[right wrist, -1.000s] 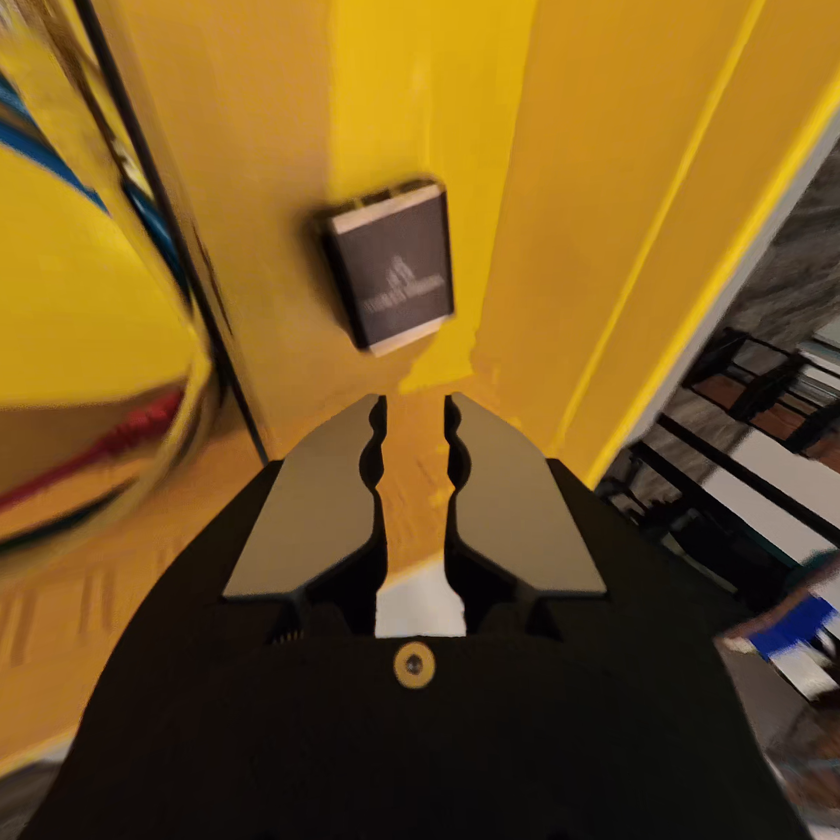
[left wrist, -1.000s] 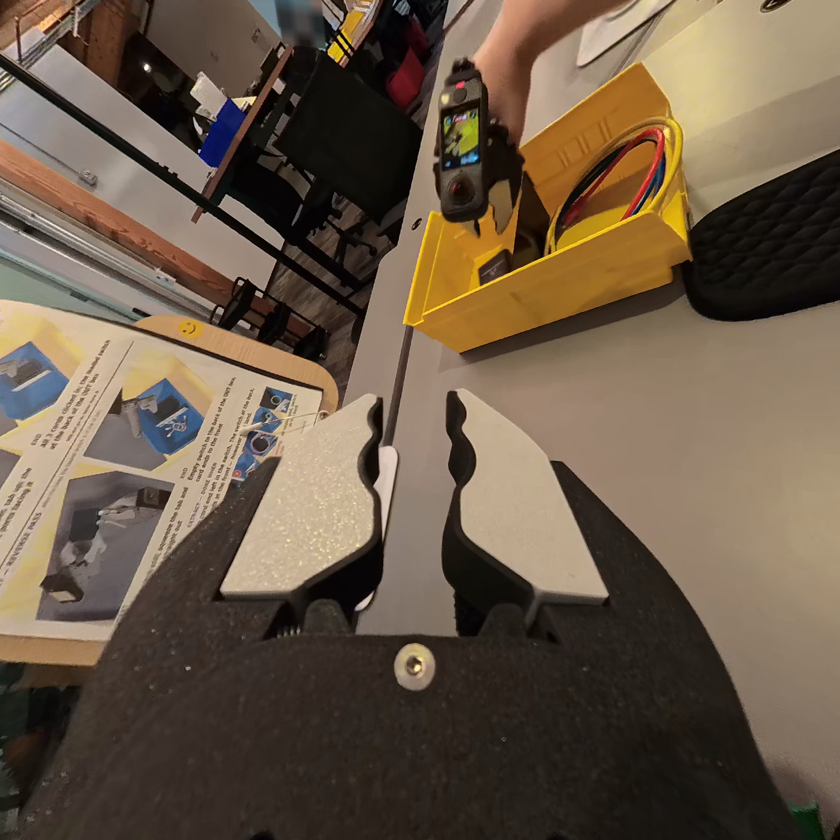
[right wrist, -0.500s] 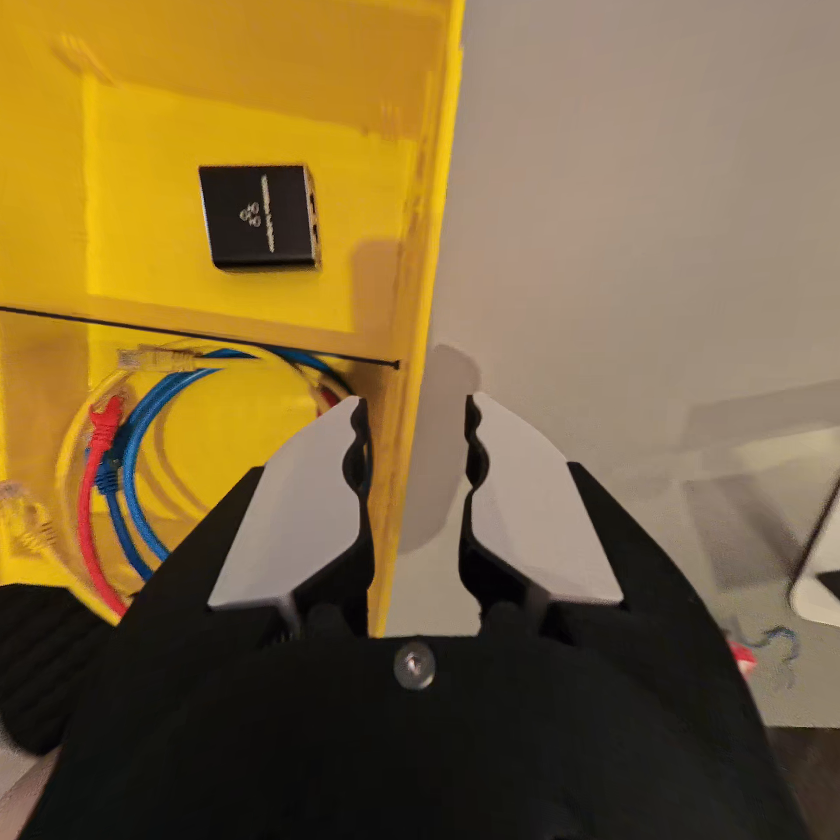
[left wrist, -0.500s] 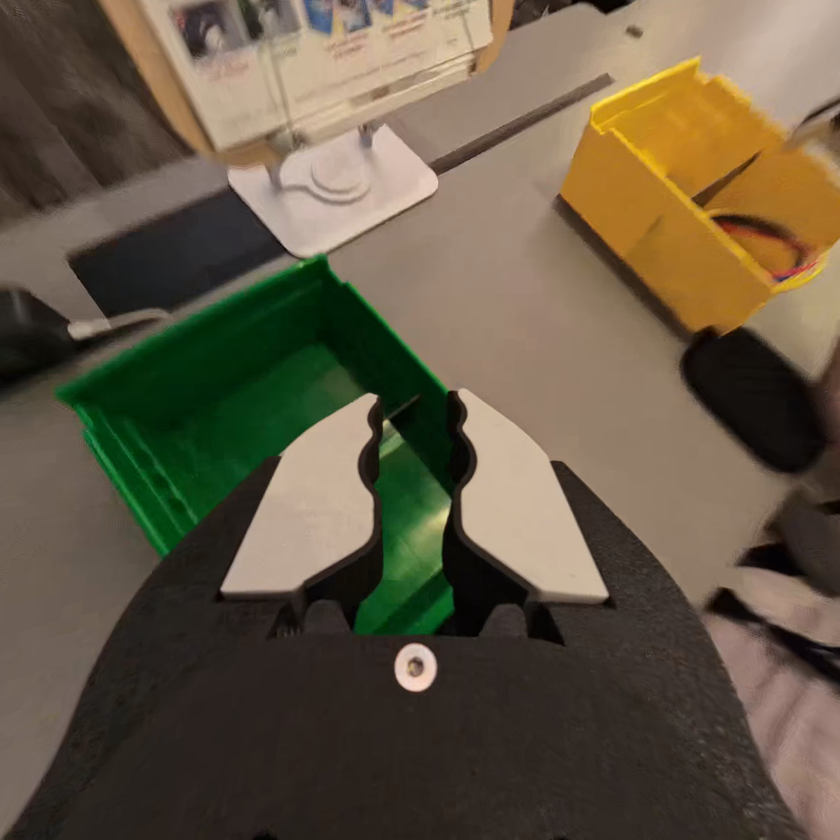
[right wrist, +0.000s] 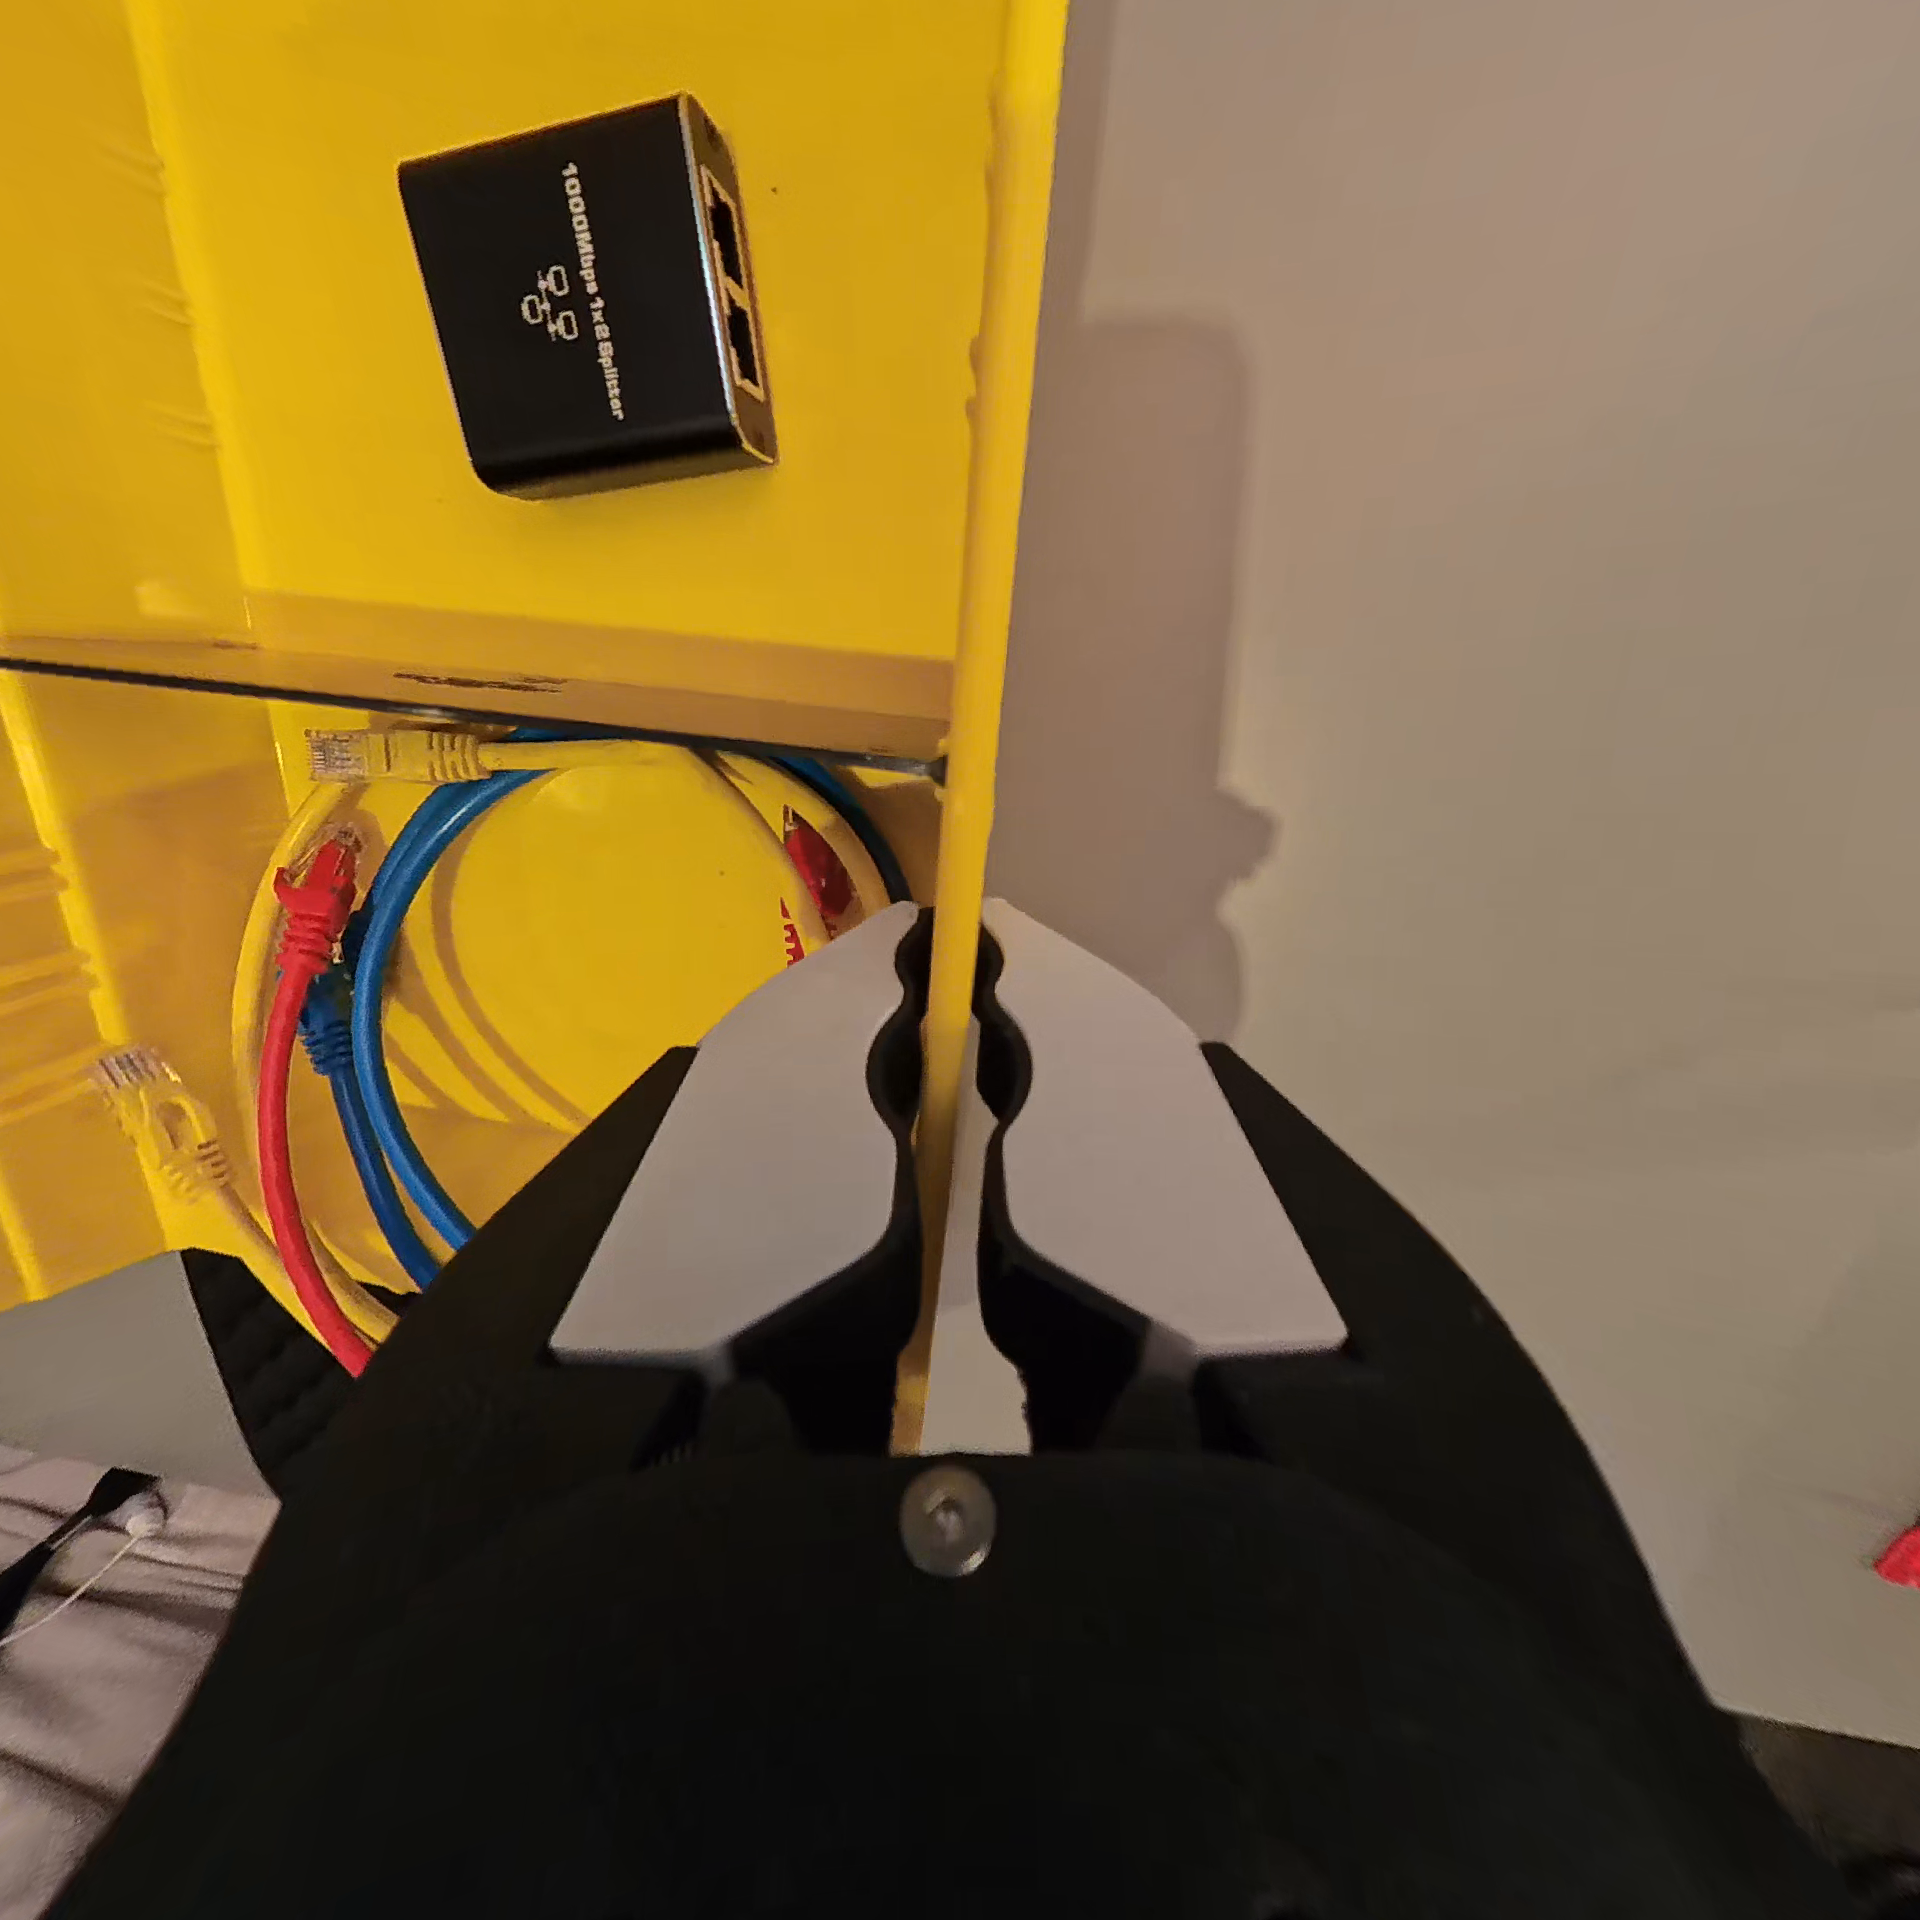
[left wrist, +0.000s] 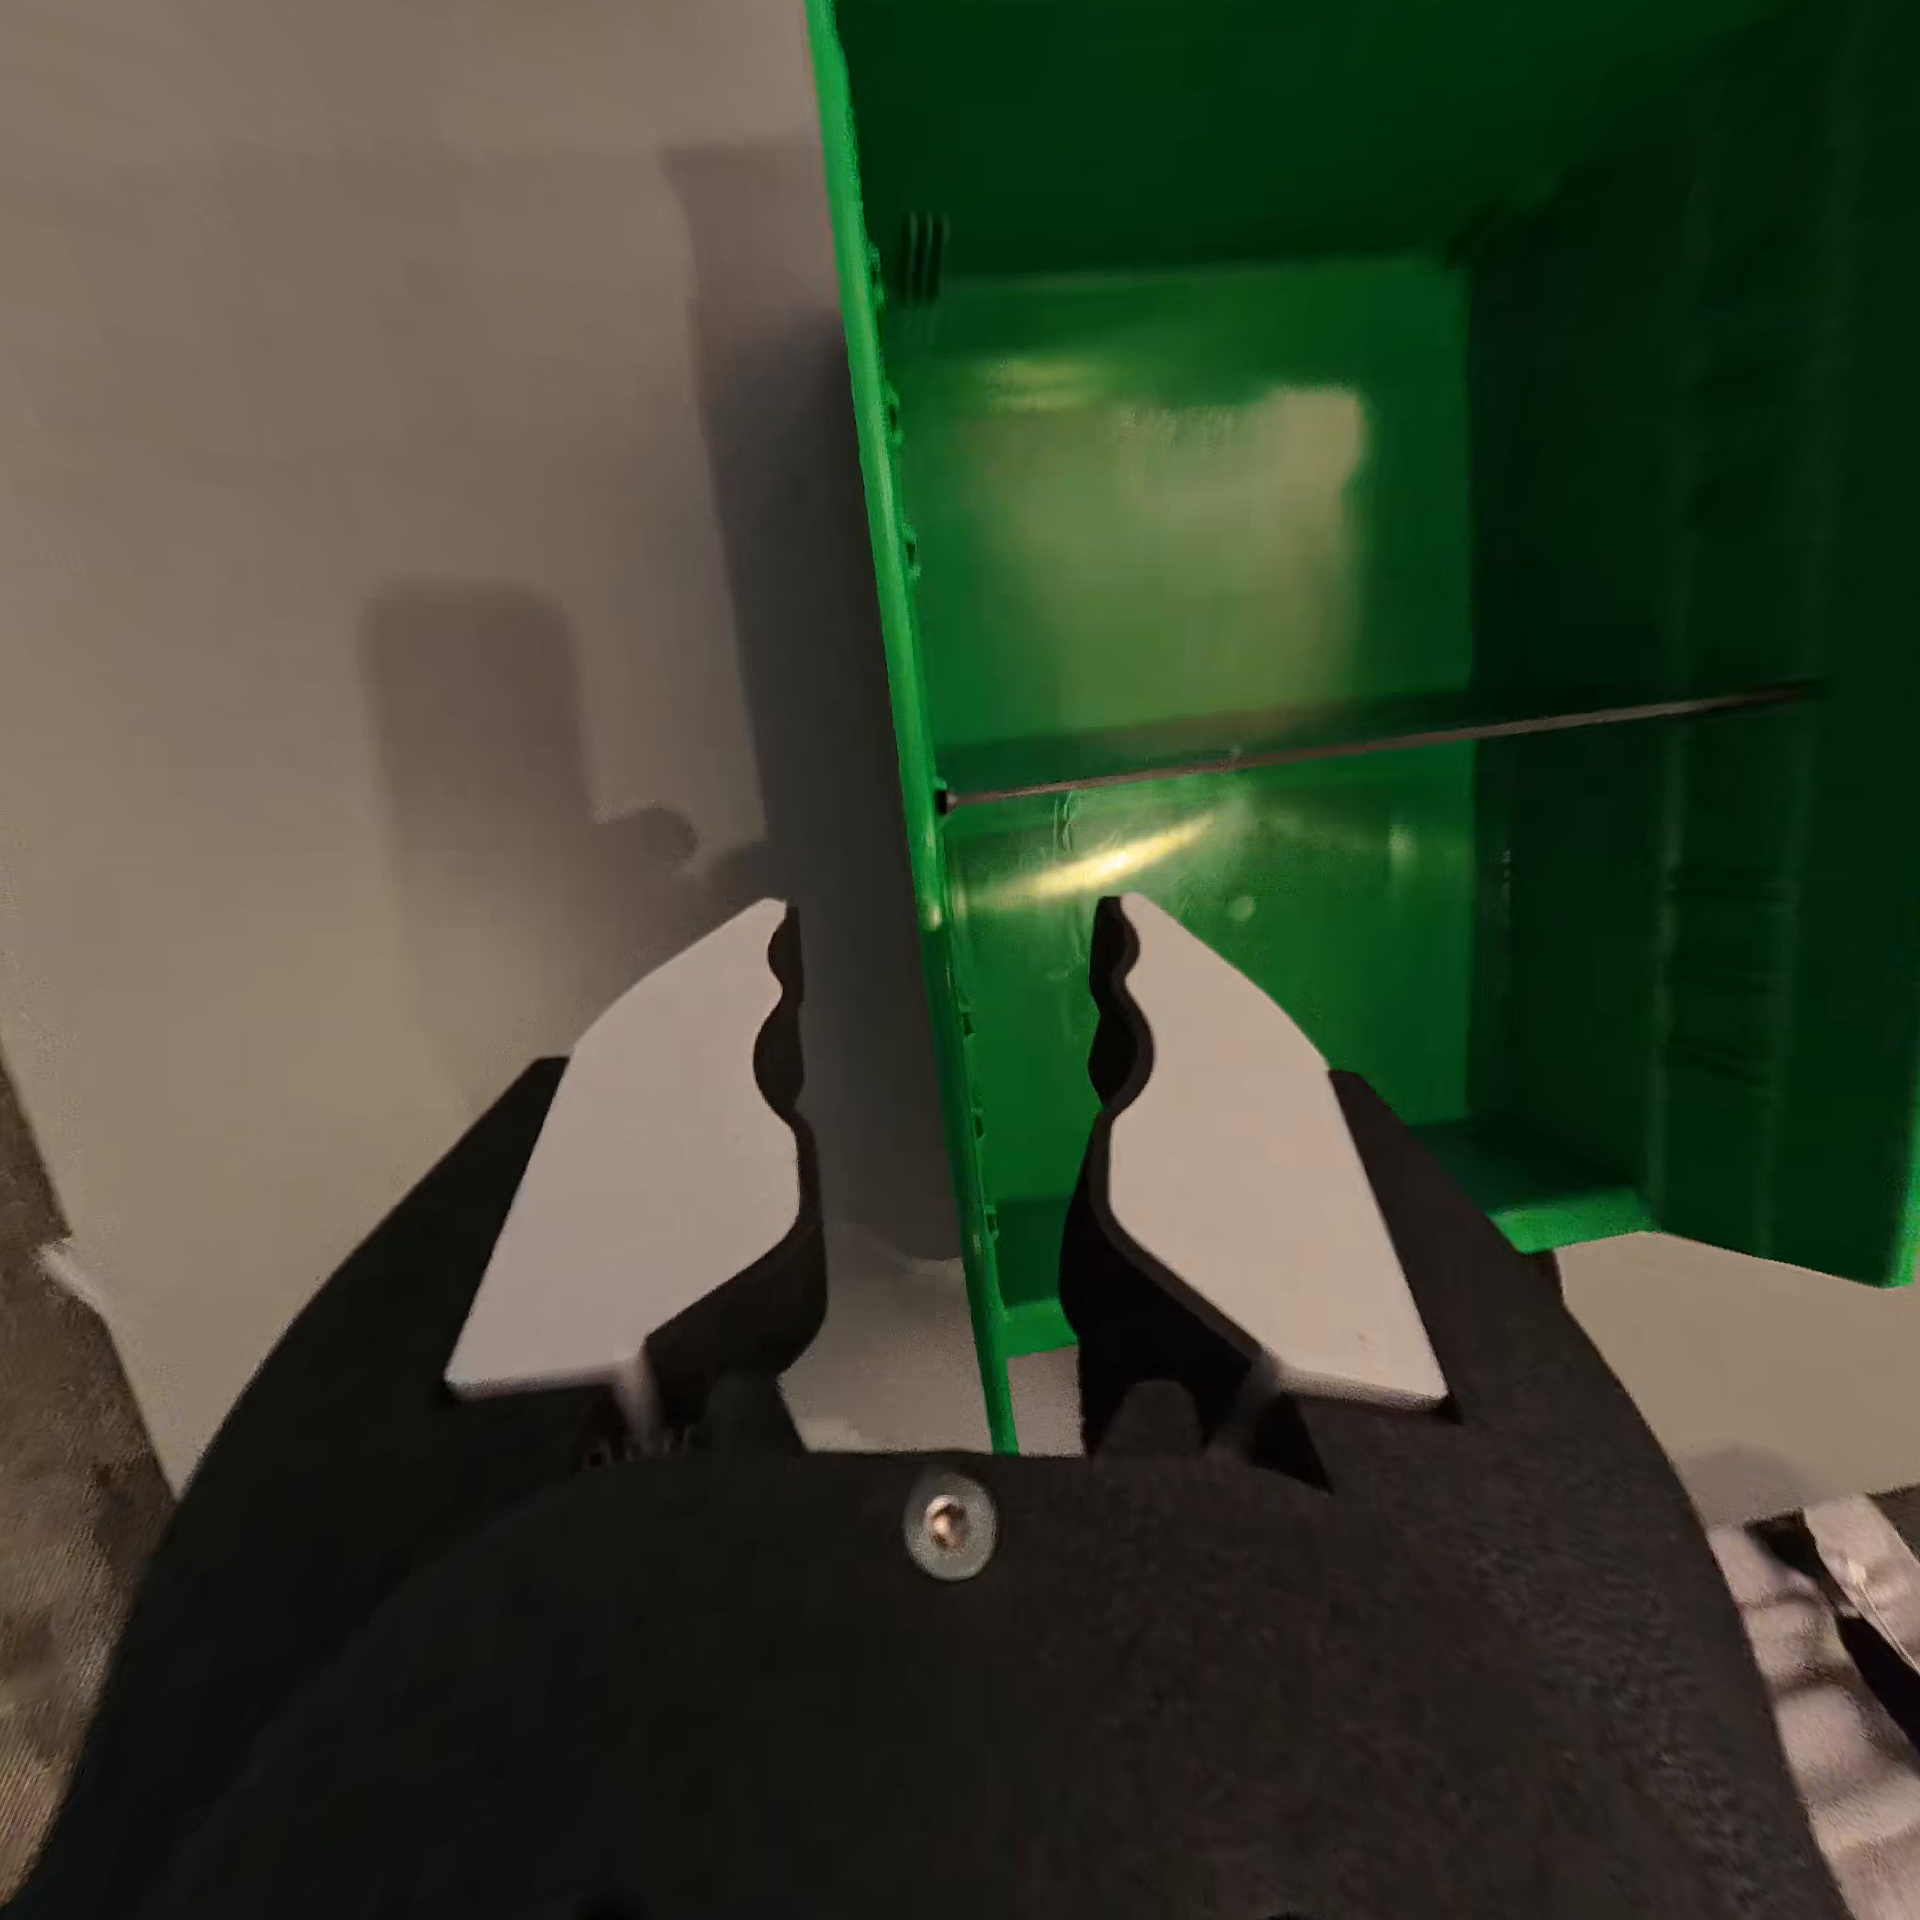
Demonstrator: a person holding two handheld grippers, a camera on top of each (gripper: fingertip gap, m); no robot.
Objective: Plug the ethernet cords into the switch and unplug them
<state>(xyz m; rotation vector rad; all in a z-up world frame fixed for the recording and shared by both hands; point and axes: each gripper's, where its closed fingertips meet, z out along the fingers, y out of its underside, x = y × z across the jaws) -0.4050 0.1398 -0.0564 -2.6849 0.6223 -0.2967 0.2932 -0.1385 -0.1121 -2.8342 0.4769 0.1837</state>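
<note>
In the right wrist view my right gripper [right wrist: 951, 920] is shut on the right side wall of the yellow bin [right wrist: 977, 623]. The bin's far compartment holds a small black switch box [right wrist: 582, 301] with its ports facing right. The near compartment holds coiled blue [right wrist: 379, 997], red [right wrist: 291, 1039] and yellow ethernet cords [right wrist: 395, 753]. In the left wrist view my left gripper [left wrist: 945, 920] is open, and its jaws straddle the left wall of an empty green bin [left wrist: 899, 623] without pressing on it.
Both bins stand on a grey table [right wrist: 1507, 520]. A thin divider [left wrist: 1351, 738] crosses the green bin. A black pad [right wrist: 260, 1340] lies under the yellow bin's near corner. A small red object [right wrist: 1896, 1558] lies at the right edge. The grippers' ends are close to 75 centimeters from one another.
My right gripper closed onto the yellow bin's side wall. My left gripper swung down to the green bin, opened wider, and now straddles its left wall.
</note>
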